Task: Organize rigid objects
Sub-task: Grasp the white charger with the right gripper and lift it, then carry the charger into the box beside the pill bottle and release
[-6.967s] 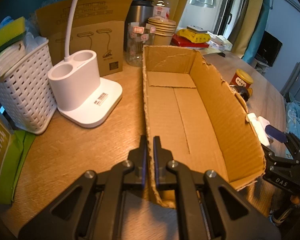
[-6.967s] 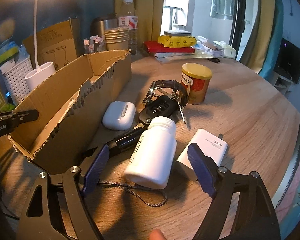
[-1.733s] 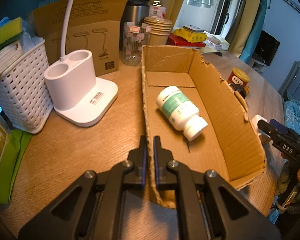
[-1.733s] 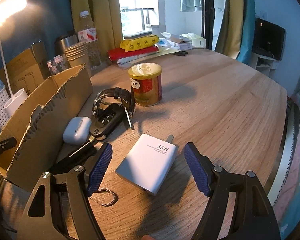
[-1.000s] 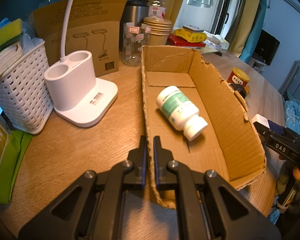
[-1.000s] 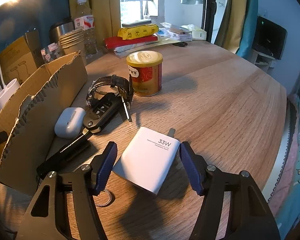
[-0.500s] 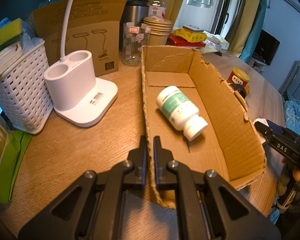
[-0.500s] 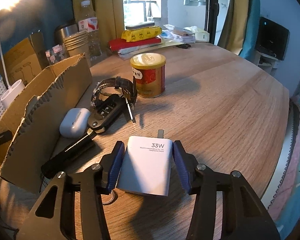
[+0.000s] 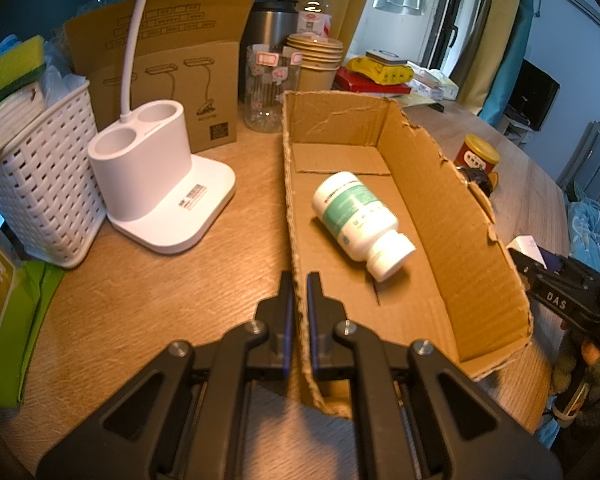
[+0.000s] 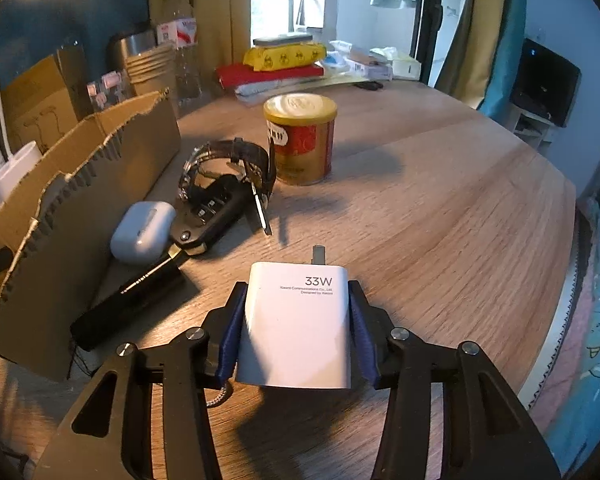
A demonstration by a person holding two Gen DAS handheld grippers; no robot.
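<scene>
My left gripper [image 9: 297,280] is shut on the near-left wall of the open cardboard box [image 9: 460,240]. A white pill bottle [image 9: 356,216] with a green label lies on its side inside the box. In the right wrist view my right gripper [image 10: 295,292] has its blue pads against both sides of a white 33W charger [image 10: 295,320] on the wooden table, and its jaws are still closing. Left of it, along the box's outer wall [image 10: 79,184], lie a black stick-shaped thing [image 10: 127,308], a white earbud case [image 10: 141,232], a car key [image 10: 211,216] and a wristwatch [image 10: 231,160]. A red and gold can [image 10: 300,140] stands beyond them.
Left of the box stand a white lamp base [image 9: 155,184], a white woven basket [image 9: 39,184] and a green packet [image 9: 3,320]. Paper cups [image 9: 314,56], a jar, a bottle and a brown carton line the back. The table edge [image 10: 560,320] curves at the right.
The right jaws have closed in onto the white charger, which has turned square between the pads. The left gripper, the box and the bottle have not moved.
</scene>
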